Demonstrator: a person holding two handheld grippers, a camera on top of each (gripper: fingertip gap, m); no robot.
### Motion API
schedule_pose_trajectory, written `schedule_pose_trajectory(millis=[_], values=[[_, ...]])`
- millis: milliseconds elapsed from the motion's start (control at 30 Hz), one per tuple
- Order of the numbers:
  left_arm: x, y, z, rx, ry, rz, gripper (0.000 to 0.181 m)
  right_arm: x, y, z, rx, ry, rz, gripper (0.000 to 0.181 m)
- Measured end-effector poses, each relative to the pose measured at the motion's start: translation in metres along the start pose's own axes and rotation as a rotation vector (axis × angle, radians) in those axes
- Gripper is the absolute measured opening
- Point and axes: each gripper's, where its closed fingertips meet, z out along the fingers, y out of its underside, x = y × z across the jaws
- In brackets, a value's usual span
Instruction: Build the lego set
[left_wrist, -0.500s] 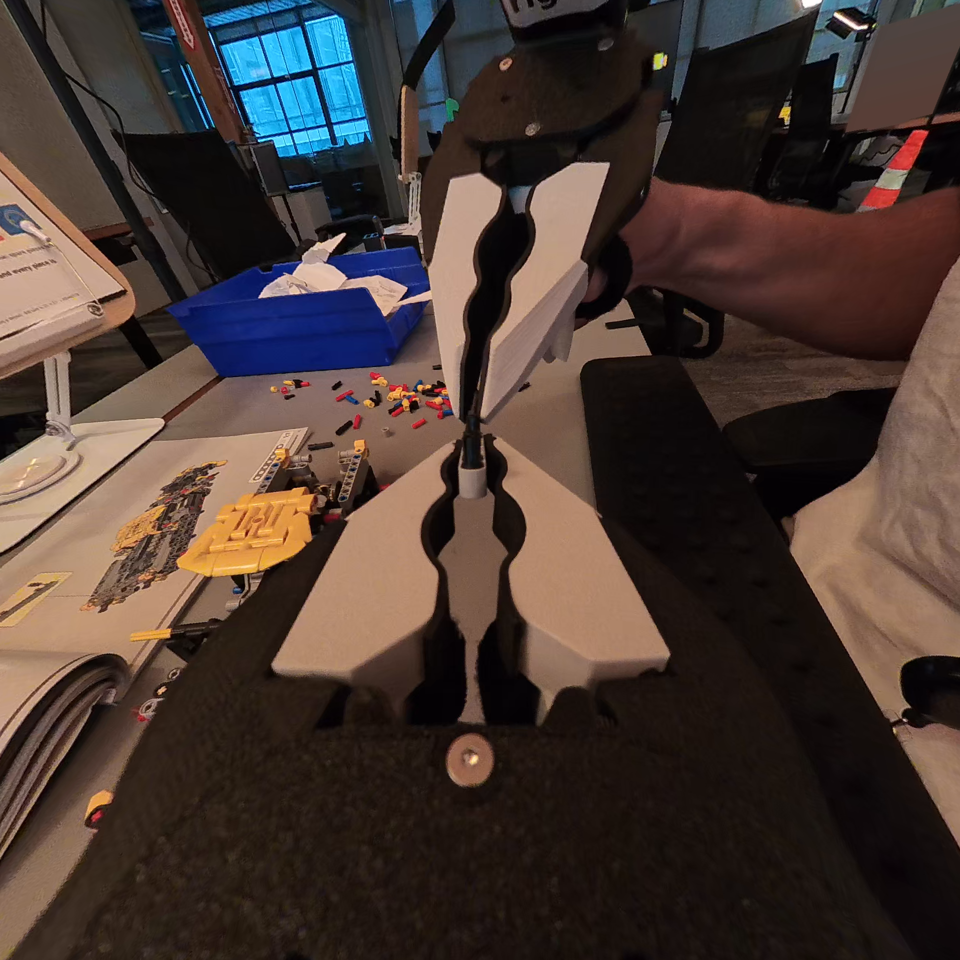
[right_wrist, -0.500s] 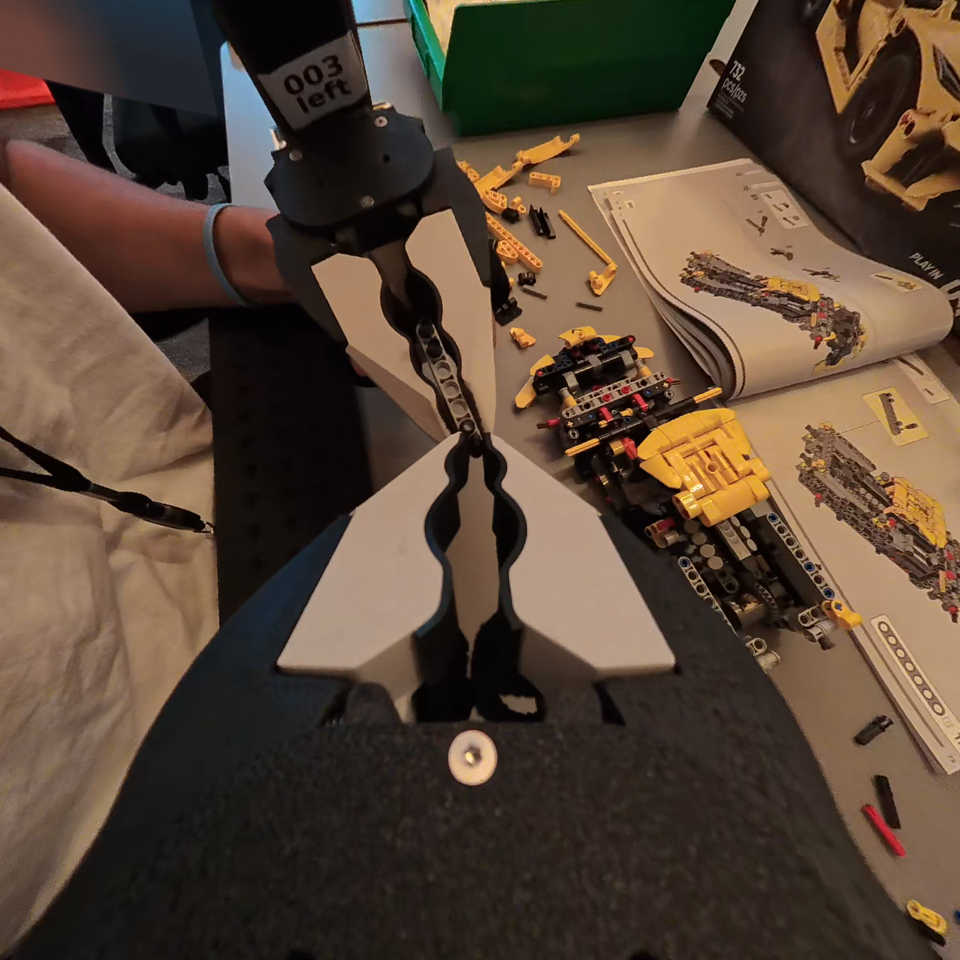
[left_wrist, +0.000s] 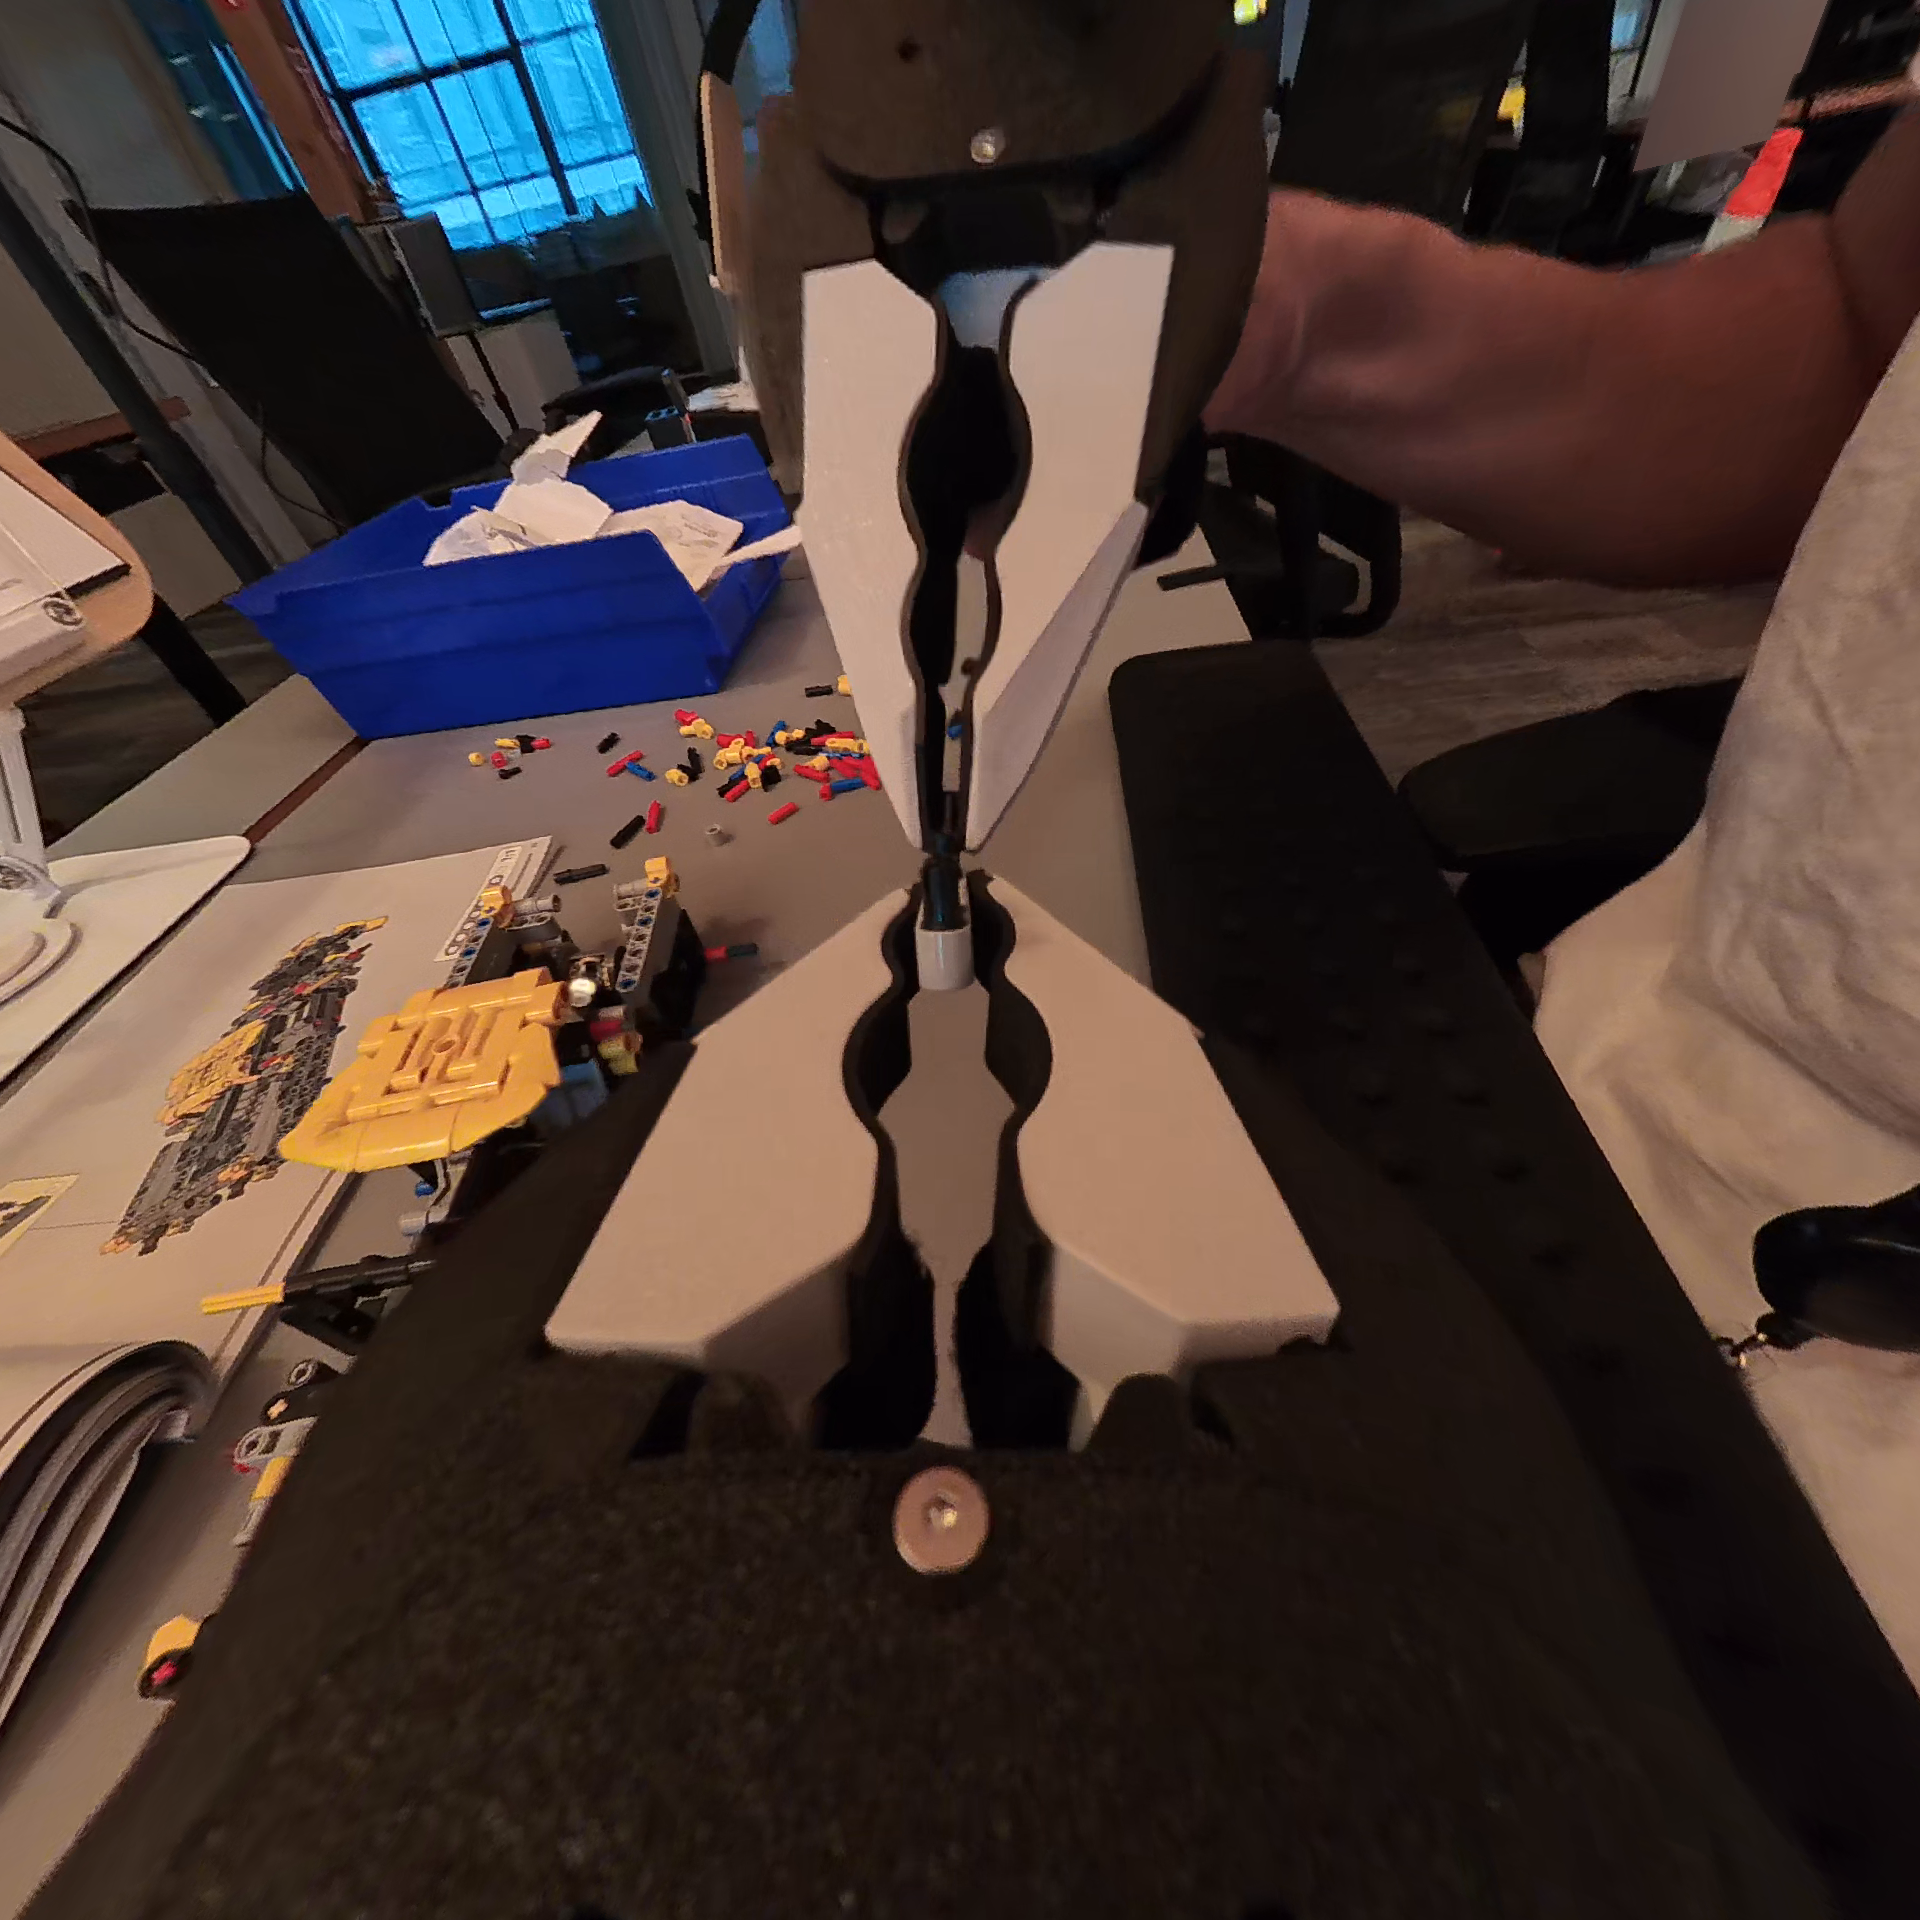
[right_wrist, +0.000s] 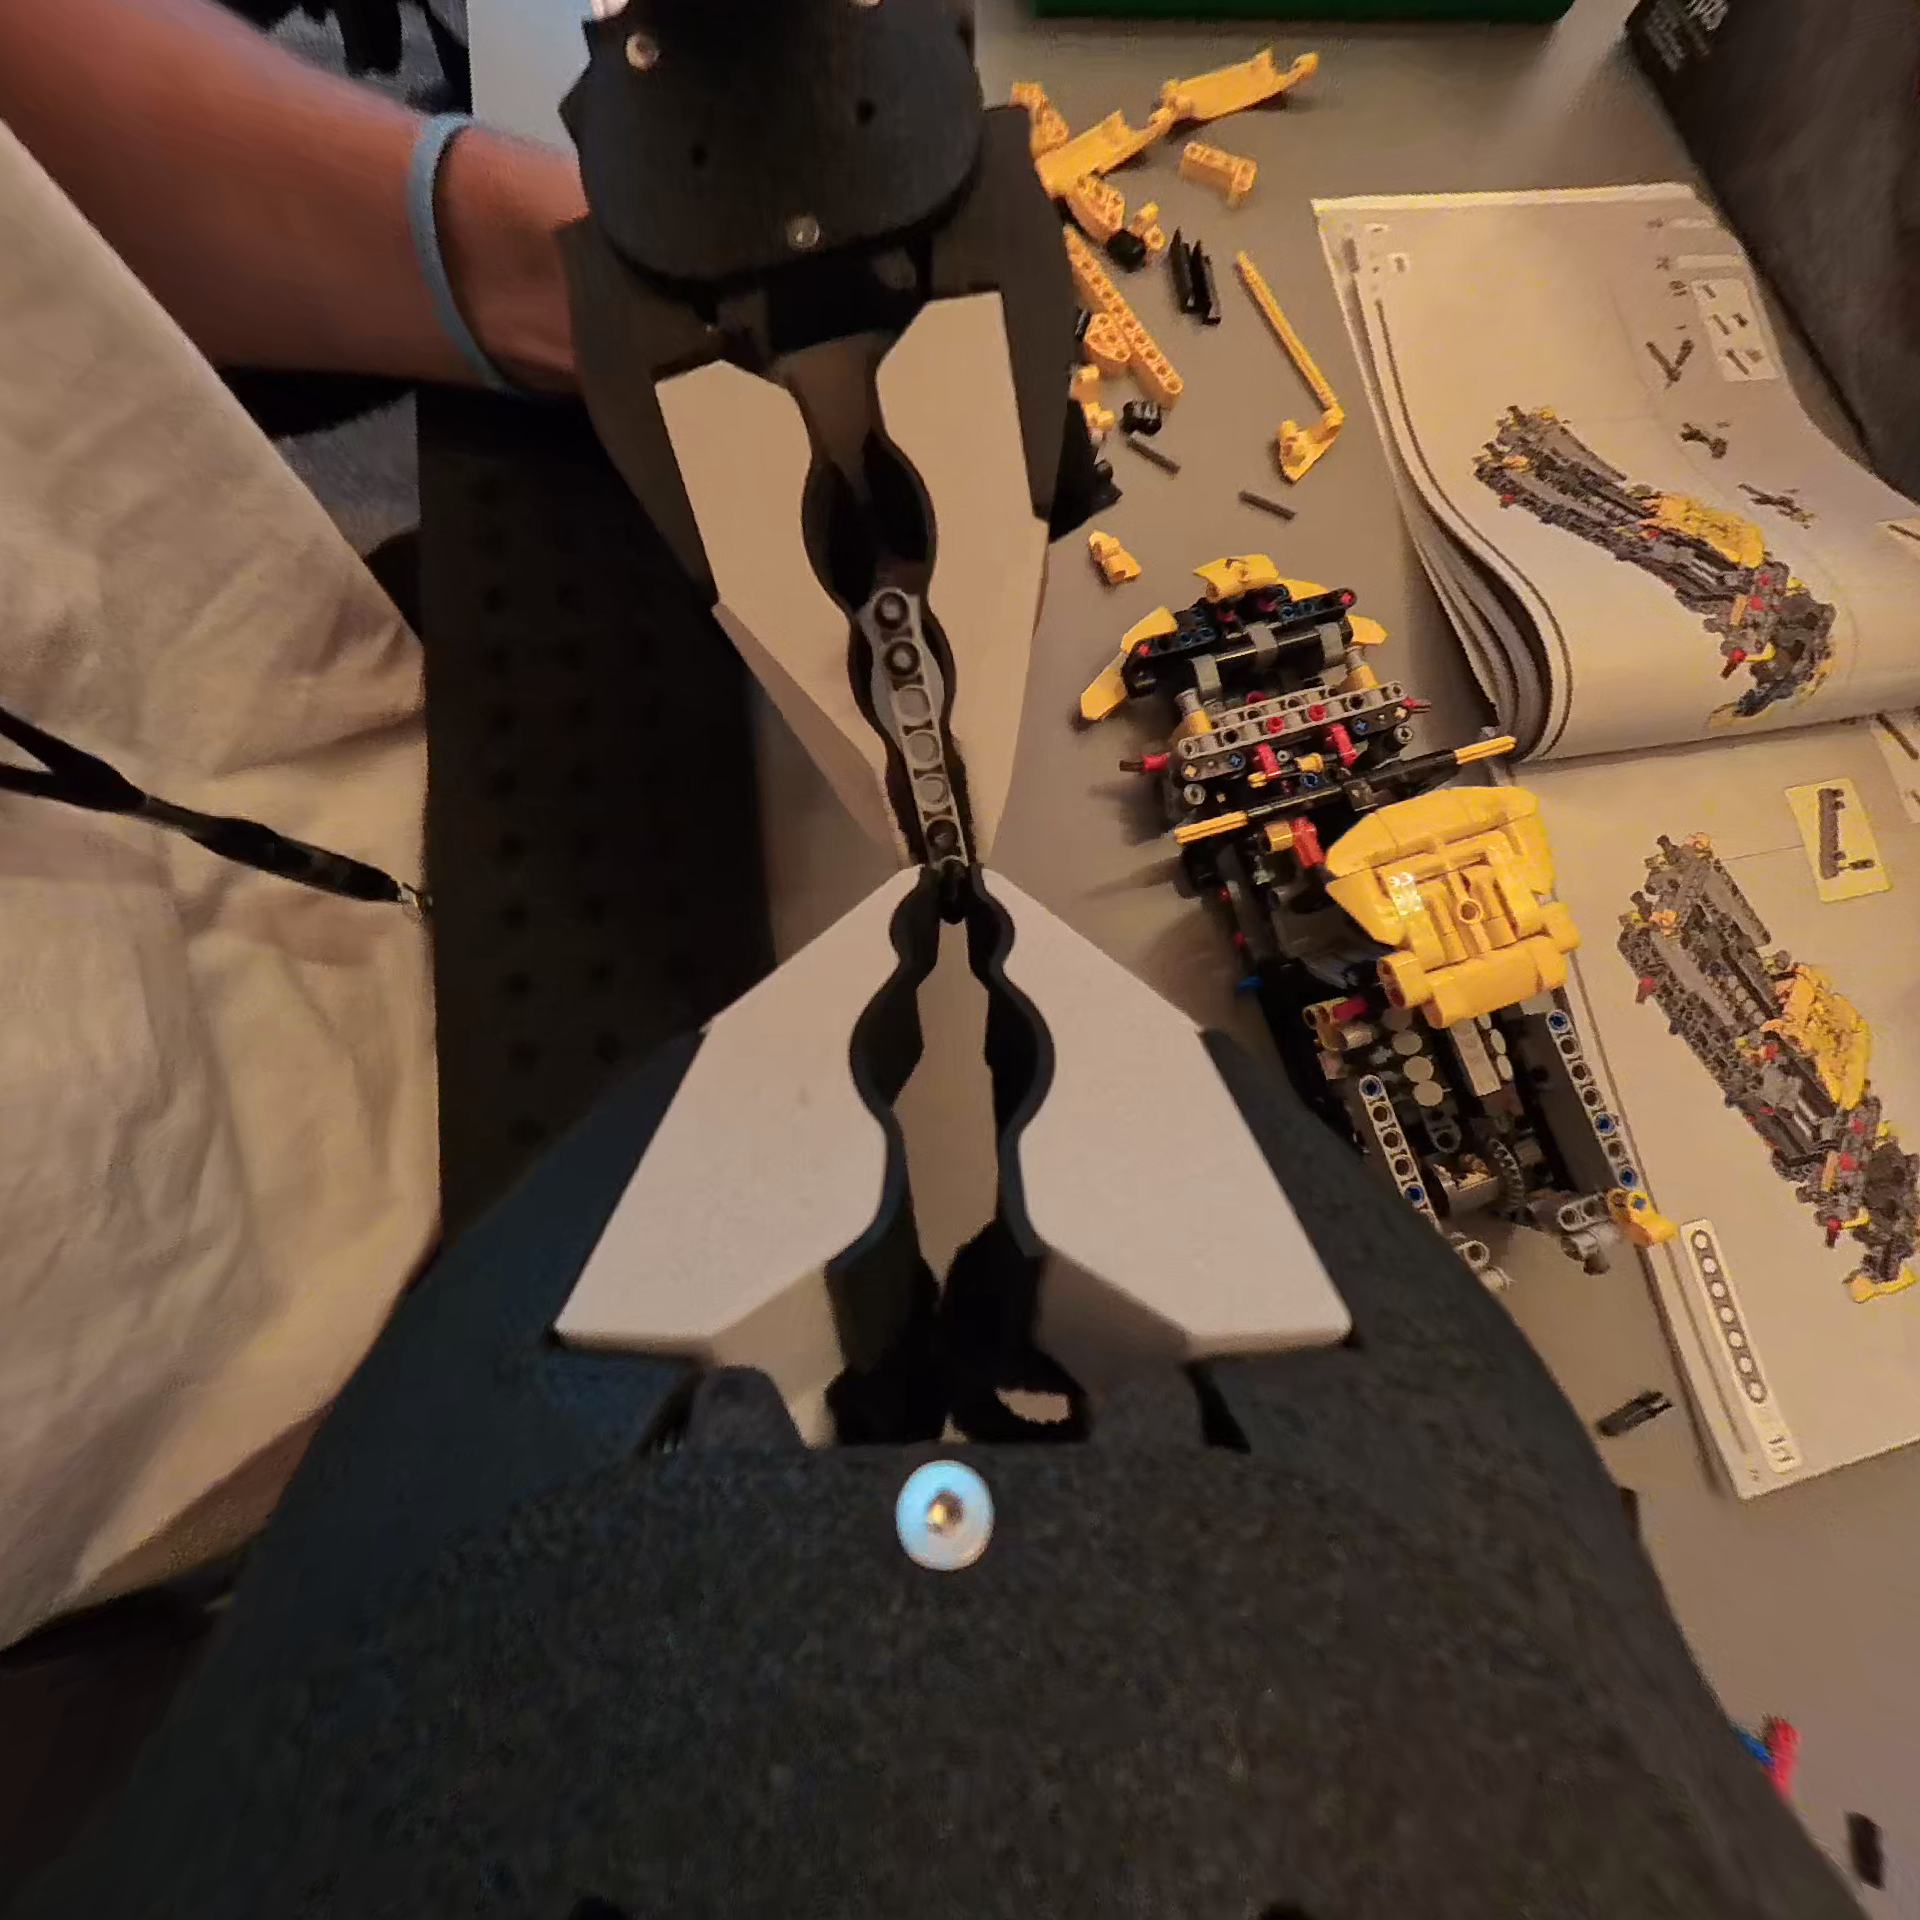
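Both grippers meet tip-to-tip above the table edge, pointing at each other.

L gripper (left_wrist: 943, 914): jaws nearly closed, clamped on a grey beam (right_wrist: 914, 727) w/ holes. In the right wrist view the beam lies lengthwise between the L fingers (right_wrist: 727, 488), its near end at the tips. The left wrist view shows that end as a light grey stub (left_wrist: 943, 956) between the tips.

R gripper (right_wrist: 948, 899): jaws narrow, pinching a small black pin (left_wrist: 940, 831) at the tips. Pin end sits at the beam's end hole; whether it is seated cannot be told.

Forearms: R forearm (left_wrist: 1538, 395) enters from the right of the left wrist view, roughly level. L forearm (right_wrist: 312, 229), w/ a blue wristband (right_wrist: 436, 249), enters from the left of the right wrist view.

Partly built model (right_wrist: 1382, 914), yellow/black, lies on the table (right_wrist: 1122, 935) just right of the R gripper, beside the open instruction booklet (right_wrist: 1621, 468). Loose yellow parts (right_wrist: 1122, 208) behind it. Small coloured pins (left_wrist: 769, 753) scattered near a blue bin (left_wrist: 520, 623).
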Motion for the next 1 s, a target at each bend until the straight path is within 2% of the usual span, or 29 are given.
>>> schedule_pose_trajectory(millis=[100,267,367,633,733,900,1000], values=[[0.004,0.007,0.003,-0.044,0.009,0.031,0.007,-0.003,0.006,0.004,-0.058,0.005,-0.057,0.004],[0.006,0.007,0.005,-0.044,0.027,0.014,0.007,-0.005,0.008,0.004,-0.024,-0.031,-0.030,0.004],[0.005,-0.004,0.001,0.019,0.054,-0.054,0.006,-0.005,-0.002,-0.003,0.062,-0.037,-0.012,0.004],[0.013,0.006,0.006,-0.040,0.079,-0.030,0.006,-0.011,0.010,0.002,0.028,-0.115,0.023,0.004],[0.010,-0.012,-0.001,0.064,0.102,-0.107,0.006,-0.011,-0.004,-0.009,0.187,-0.164,0.081,0.004],[0.008,-0.016,-0.003,0.091,0.102,-0.139,0.006,-0.009,-0.008,-0.010,0.232,-0.153,0.095,0.003],[0.010,-0.003,0.003,0.018,0.089,-0.097,0.006,-0.009,0.003,-0.003,0.126,-0.123,0.060,0.003]])
